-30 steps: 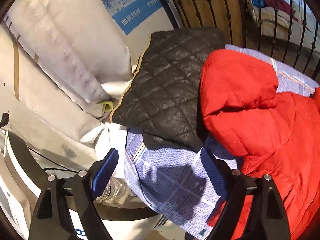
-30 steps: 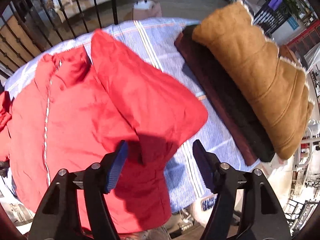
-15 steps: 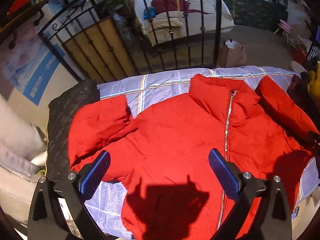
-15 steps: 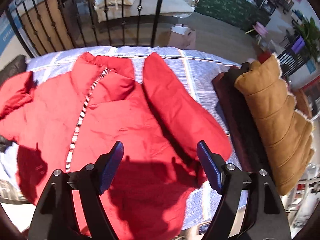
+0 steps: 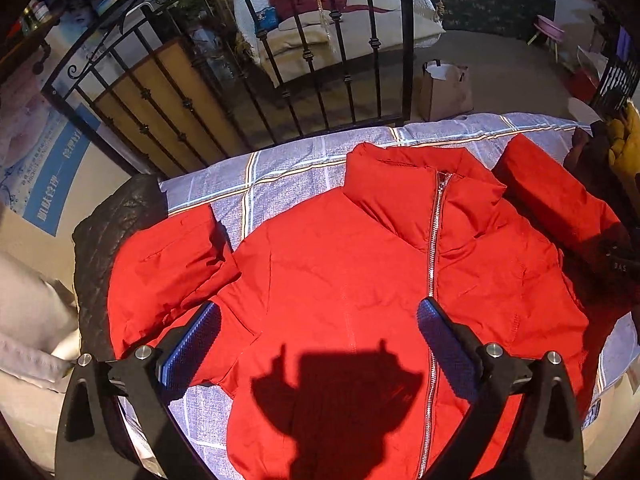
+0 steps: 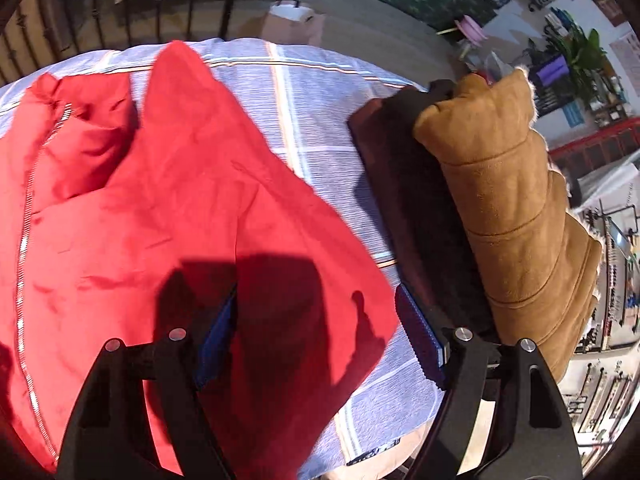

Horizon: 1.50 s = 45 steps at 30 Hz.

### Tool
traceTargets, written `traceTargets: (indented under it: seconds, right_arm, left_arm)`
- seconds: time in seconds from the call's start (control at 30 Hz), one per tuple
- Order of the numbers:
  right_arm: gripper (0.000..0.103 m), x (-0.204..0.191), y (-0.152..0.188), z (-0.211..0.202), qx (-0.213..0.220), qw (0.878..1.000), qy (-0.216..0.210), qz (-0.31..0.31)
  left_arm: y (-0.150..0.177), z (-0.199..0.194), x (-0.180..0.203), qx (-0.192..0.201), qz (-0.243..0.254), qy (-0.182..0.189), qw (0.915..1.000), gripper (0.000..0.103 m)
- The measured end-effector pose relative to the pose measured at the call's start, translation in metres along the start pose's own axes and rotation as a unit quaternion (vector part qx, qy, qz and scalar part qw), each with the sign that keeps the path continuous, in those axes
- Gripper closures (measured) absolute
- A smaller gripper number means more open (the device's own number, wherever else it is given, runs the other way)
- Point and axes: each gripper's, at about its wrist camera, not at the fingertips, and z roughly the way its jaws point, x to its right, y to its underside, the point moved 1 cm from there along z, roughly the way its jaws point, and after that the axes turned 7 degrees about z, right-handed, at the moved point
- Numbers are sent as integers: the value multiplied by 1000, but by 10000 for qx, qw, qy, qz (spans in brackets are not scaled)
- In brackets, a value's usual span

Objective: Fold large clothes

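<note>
Red padded jacket point(image 5: 360, 280) lies front-up on the checked sheet point(image 5: 288, 168) over the table, zipped, collar toward the railing, both sleeves spread outward. A second ago the left hand-held gripper point(image 5: 320, 344) looked at the sleeve beside the black quilted coat point(image 5: 100, 248); now it hangs over the chest, jaws just widened, empty. The right hand-held gripper point(image 6: 316, 332) straddles the other sleeve's cuff (spread, not pinching), so folding looks about to begin.

A black iron fence point(image 5: 304, 52) stands behind the table. Past it is a swing bed with white cushions point(image 5: 360, 12). A brown paper bag point(image 5: 444, 90) sits on the grey floor point(image 5: 504, 76), near a small pink chair point(image 5: 550, 30)
</note>
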Motion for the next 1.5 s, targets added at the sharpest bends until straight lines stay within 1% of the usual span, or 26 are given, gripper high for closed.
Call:
traceTargets:
  seconds: [0.03,0.07,0.13,0.2,0.27,0.4,0.43,0.47,0.53,0.57,0.6,0.67,0.7,0.73,0.83,0.87,1.0,1.07,1.13,1.17,1.2,1.23,1.27,1.33,1.43,1.5]
  right_arm:
    - [30,3,1,1,27,10000,-19,27]
    - [55,9,3,0,72,9999,-92,93]
    - [83,23,6,-3,135,9981,-466,367]
    - [88,42,11,-4,135,9954,-589,743]
    - [90,72,20,-2,56,9872,-838,1359]
    - [90,136,56,18,-387,9540,-1275,2684]
    - [77,150,71,29,-645,9426,-1371,2976]
    - [55,158,83,39,-917,9337,-1454,3141]
    - [36,170,101,42,-1107,9231,-1579,3328]
    - [33,175,106,36,-1059,9228,-1600,3340]
    - [33,177,107,31,-1021,9261,-1579,3271]
    - [31,172,101,10,-769,9452,-1392,2850]
    - [31,165,92,-6,-450,9587,-1269,2506]
    - [30,158,83,-17,-192,9667,-1224,2240]
    - [14,124,44,-46,446,9844,-1143,1260]
    - [14,108,30,-48,519,9882,-1094,936]
    - [14,40,-24,-24,555,9969,-519,-213]
    - [14,13,-42,2,366,9974,-324,-521]
    - [14,-6,-54,38,-39,9970,142,-761]
    - [20,-10,-53,53,-252,9957,308,-835]
    - [32,-12,-52,66,-443,9945,352,-882]
    - [61,-10,-47,72,-532,9943,324,-870]
    - [79,-5,-43,74,-597,9947,256,-799]
    - [89,13,-38,63,-515,9974,-72,-491]
    - [92,46,-34,19,-160,9974,-698,24]
    - [93,76,-33,-27,345,9938,-976,409]
  left_arm:
    - [-2,2,1,-12,16,14,10000,6]
    - [-2,4,3,-24,36,22,10000,6]
    - [-5,10,7,-51,116,35,9999,6]
    - [-8,15,11,-79,206,39,9997,6]
    - [-9,20,16,-111,306,73,9994,6]
    - [-10,27,27,-157,435,178,9988,6]
    - [-10,28,29,-162,471,199,9986,6]
    - [-9,29,32,-165,502,216,9984,6]
    - [-8,31,36,-185,571,249,9979,6]
    - [-7,32,37,-193,600,243,9977,6]
    - [-6,33,38,-207,620,229,9976,6]
    - [-2,38,38,-280,615,222,9975,6]
    - [-1,40,38,-322,597,225,9974,6]
    - [1,42,37,-370,572,236,9974,6]
    - [5,43,38,-411,564,219,9973,6]
    - [7,41,38,-392,566,207,9974,6]
    - [10,33,36,-344,516,147,9980,6]
    - [12,29,33,-332,471,103,9983,6]
    - [14,25,31,-314,408,89,9986,6]
    - [14,24,30,-306,380,88,9988,6]
    - [14,21,29,-287,348,97,9989,6]
    - [15,21,29,-275,330,108,9990,6]
    - [15,20,29,-274,318,123,9990,6]
    - [14,21,32,-278,306,157,9990,6]
    - [12,25,36,-299,337,222,9987,6]
    - [10,27,40,-296,409,249,9984,6]
